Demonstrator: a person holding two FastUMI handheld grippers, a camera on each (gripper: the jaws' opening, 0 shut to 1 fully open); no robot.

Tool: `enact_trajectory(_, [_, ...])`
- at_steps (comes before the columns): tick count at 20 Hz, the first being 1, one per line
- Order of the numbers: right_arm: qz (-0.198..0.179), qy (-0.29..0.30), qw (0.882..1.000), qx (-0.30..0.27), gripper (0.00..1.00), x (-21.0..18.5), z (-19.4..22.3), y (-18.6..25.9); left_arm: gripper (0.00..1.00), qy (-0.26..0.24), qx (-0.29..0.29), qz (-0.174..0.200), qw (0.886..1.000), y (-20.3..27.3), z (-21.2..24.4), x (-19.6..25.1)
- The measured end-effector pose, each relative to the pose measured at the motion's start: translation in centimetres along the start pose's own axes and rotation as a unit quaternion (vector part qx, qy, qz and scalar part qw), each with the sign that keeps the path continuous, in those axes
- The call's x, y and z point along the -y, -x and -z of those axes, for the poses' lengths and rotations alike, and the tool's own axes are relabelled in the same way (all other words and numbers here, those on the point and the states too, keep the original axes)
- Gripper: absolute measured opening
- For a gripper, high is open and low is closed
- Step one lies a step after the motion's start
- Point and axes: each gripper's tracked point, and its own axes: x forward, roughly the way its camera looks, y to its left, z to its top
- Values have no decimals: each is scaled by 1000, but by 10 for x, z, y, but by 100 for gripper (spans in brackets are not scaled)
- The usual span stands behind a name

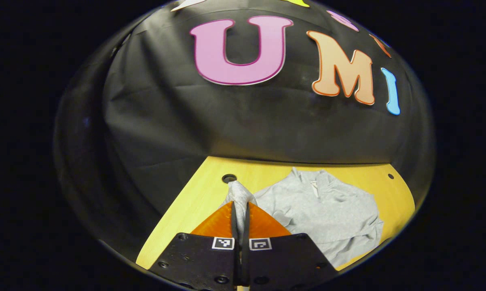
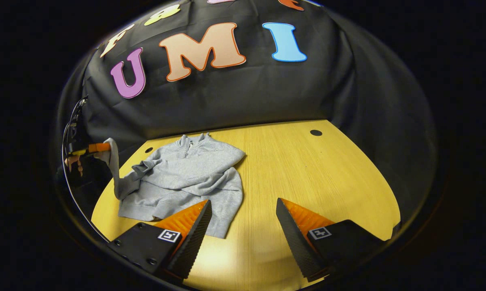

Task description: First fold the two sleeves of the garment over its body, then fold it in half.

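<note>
We find no brand name or label that we can read; each gripper finger base carries one small square black-and-white marker, two in the left gripper view and two in the right gripper view, and these are patterns, not words. We see no container on the table.

We count one light grey sweatshirt with a short zip collar, lying on the yellow wooden table. In the right gripper view it lies at about ten o'clock from the middle of the table, with its collar toward the black wall. One sleeve already lies folded across its body. The other grey sleeve is lifted off the table at the garment's side.

The left gripper, with orange fingers and black pads, is clenched on this sleeve; the cloth comes out between the two fingertips at twelve o'clock. In the right gripper view we see this same gripper far off at nine o'clock, held by a hand, and the sleeve hangs down from it to the garment.

The right gripper is released, its two fingers standing wide apart above the table, with nothing between them. Its left finger overlaps the hem of the sweatshirt in the picture; we cannot tell whether it touches.

We count two dark round holes in the table top near the far edge.
</note>
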Motion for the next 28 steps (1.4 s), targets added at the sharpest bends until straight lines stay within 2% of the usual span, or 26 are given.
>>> enact_trajectory(5, [6, 11, 1000, -6, 99, 10, 9, 12, 0, -34, 15, 50, 998, -20, -26, 67])
enact_trajectory(9, [5, 9, 1000, -14, 99, 13, 16, 16, 0, -51, 16, 99, 994, -36, -35, 139])
enact_trajectory(13, [6, 5, 1000, -19, 96, 22, 21, 18, 0, -75, 14, 152, 985, -36, -35, 213])
enact_trajectory(14, [7, 3, 1000, -20, 99, 24, 24, 19, 0, -83, 14, 164, 983, -36, -35, 232])
enact_trajectory(16, [10, 0, 1000, -23, 96, 31, 28, 21, 0, -94, 12, 184, 978, -35, -30, 265])
enact_trajectory(17, [12, -3, 1000, -25, 99, 34, 31, 22, 0, -99, 8, 193, 976, -35, -27, 280])
enact_trajectory(20, [18, -10, 999, -25, 99, 44, 35, 28, 0, -110, -10, 205, 972, -34, -12, 311])
enact_trajectory(21, [21, -11, 999, -26, 96, 48, 37, 30, 0, -113, -14, 208, 971, -35, -8, 321])
enact_trajectory(22, [22, -12, 999, -27, 99, 53, 39, 30, 0, -114, -21, 208, 971, -36, -2, 327])
enact_trajectory(24, [24, -15, 999, -28, 99, 60, 41, 32, 0, -114, -39, 204, 972, -40, 12, 334])
enact_trajectory(26, [24, -18, 999, -29, 99, 66, 42, 30, 0, -99, -67, 218, 969, -45, 32, 344])
enact_trajectory(28, [20, -21, 999, -31, 99, 70, 43, 28, 4, -71, -92, 237, 965, -43, 49, 355])
